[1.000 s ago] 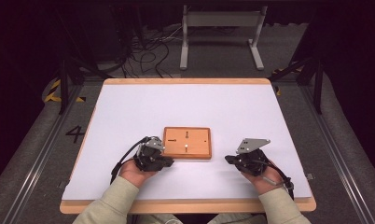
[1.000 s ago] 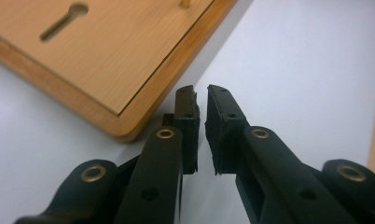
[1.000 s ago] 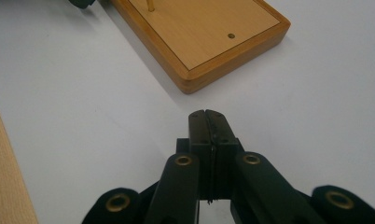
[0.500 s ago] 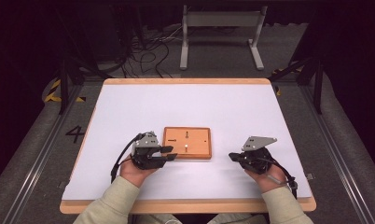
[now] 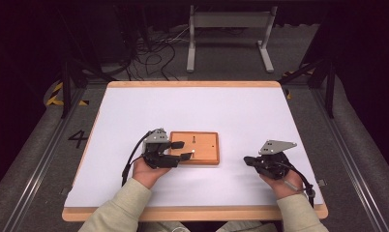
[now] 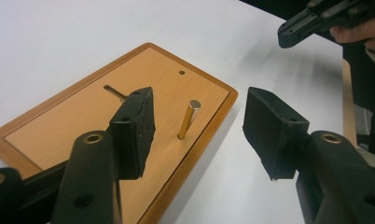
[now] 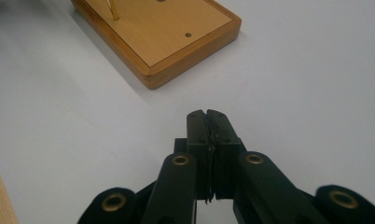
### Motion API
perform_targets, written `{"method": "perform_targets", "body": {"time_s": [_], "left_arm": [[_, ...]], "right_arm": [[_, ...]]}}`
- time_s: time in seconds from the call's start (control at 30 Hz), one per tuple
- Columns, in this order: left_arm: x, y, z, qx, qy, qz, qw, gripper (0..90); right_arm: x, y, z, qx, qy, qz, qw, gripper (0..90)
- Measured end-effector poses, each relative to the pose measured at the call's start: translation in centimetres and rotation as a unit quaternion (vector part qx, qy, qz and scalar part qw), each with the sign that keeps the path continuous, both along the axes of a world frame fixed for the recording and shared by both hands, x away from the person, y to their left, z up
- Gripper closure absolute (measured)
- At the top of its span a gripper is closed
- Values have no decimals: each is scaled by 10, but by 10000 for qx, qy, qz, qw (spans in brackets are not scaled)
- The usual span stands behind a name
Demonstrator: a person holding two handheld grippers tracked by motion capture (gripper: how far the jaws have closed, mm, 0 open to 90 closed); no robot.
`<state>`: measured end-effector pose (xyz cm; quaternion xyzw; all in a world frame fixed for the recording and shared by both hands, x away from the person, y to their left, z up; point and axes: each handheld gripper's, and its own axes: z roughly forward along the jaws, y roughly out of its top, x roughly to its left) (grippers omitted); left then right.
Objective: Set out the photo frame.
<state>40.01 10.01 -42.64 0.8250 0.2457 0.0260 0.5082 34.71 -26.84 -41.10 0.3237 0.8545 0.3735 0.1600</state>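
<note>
— Status of the short brass-coloured metal pin [image 6: 189,119]?

— Standing upright in a hole of the flat rectangular wooden board [image 5: 207,145], close to the edge nearest the person. Looks seated, so the insertion is judged done.

— And the left gripper [image 5: 182,150]?

— Jaws apart, having just been opening. Pin between them in the left gripper view, with no pad touching it. Released, by the look of it.

— Right gripper [image 5: 248,159]?

— Jaws pressed together on nothing. Resting low over the white tabletop [image 5: 207,106], well apart from the board, off to its right.

— Anything left to do?

— Probably only backing the left gripper away without knocking the pin. Another small hole [image 6: 181,73] farther along the board, empty. No loose pin to be seen on the tabletop. A thin dark mark beside the pin: shadow or slot, cannot tell.
</note>
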Motion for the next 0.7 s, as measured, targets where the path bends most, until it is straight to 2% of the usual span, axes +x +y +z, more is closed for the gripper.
{"method": "perform_targets", "body": {"time_s": [0.1,0.23,0.33,0.47,0.6,0.63,0.7], "left_arm": [[4,-5,-4,31,114,-66,9999,448],[9,-11,-6,162,134,-111,9997,457],[12,-18,-8,184,141,-142,9996,445],[13,-25,-14,413,121,-135,9990,432],[11,-29,-15,554,97,-18,9984,493],[11,-30,-16,600,-5,13,9982,516],[11,-31,-18,684,-71,72,9976,578]], "right_arm": [[-1,-2,0,20,4,-30,10000,886],[-1,-3,-2,31,31,-40,10000,885],[0,-3,-2,36,50,-43,10000,884],[0,-3,-3,25,58,-30,10000,884],[0,-2,-4,26,67,-27,10000,883],[0,-2,-4,28,65,-23,10000,883],[0,-2,-4,23,64,-19,10000,883]]}}
